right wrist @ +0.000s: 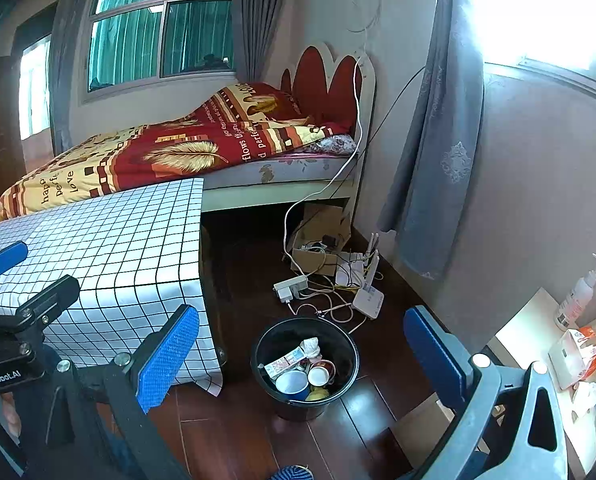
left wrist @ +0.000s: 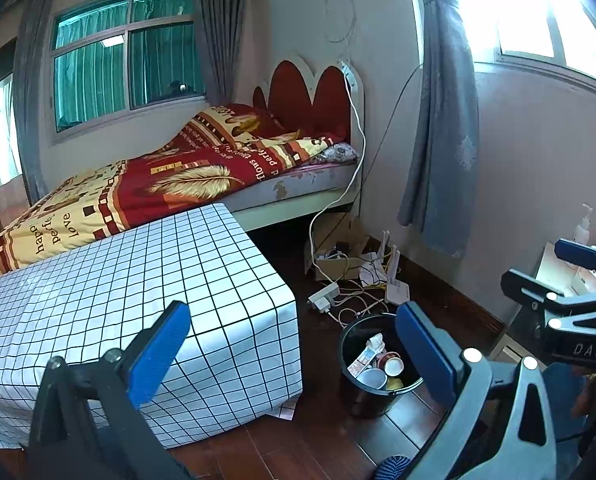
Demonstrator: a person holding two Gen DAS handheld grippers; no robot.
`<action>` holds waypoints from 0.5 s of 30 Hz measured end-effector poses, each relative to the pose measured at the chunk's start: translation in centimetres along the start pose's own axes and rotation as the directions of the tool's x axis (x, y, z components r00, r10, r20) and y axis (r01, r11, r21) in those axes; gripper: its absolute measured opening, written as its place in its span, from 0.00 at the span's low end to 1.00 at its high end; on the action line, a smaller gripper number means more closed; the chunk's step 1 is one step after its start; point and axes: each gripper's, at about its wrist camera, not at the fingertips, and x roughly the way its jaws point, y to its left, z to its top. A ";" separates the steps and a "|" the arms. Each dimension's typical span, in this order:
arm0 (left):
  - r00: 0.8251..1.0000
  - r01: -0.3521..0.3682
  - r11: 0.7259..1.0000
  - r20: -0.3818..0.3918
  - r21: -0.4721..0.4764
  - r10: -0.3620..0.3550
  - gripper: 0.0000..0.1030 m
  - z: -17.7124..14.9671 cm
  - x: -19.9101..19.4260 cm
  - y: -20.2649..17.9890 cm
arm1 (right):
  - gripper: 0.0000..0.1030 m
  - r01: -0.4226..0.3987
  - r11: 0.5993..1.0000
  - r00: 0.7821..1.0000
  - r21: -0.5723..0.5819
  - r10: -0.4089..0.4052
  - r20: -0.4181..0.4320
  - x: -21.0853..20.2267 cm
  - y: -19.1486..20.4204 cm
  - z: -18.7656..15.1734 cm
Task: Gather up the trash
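Observation:
A black trash bin (left wrist: 352,376) stands on the dark wood floor beside the low table; it also shows in the right wrist view (right wrist: 266,364). Inside lie paper cups (right wrist: 293,385), a crumpled tissue (right wrist: 311,346) and a small carton (right wrist: 284,364). My left gripper (left wrist: 294,352) is open and empty, held above the floor between the table and the bin. My right gripper (right wrist: 302,360) is open and empty, above the bin. The right gripper also shows at the right edge of the left wrist view (left wrist: 570,280).
A low table with a white grid cloth (left wrist: 118,292) stands to the left. A bed with a red and yellow quilt (left wrist: 170,184) is behind it. A power strip, cables and a router (right wrist: 368,300) lie on the floor. A side shelf (right wrist: 534,320) holds a pump bottle and boxes.

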 end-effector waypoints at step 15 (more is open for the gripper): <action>1.000 0.011 1.000 -0.005 0.024 -0.011 1.00 -0.3 0.1 -0.2 | 1.00 0.003 1.000 1.000 0.004 -0.003 -0.001 0.1 -0.1 0.2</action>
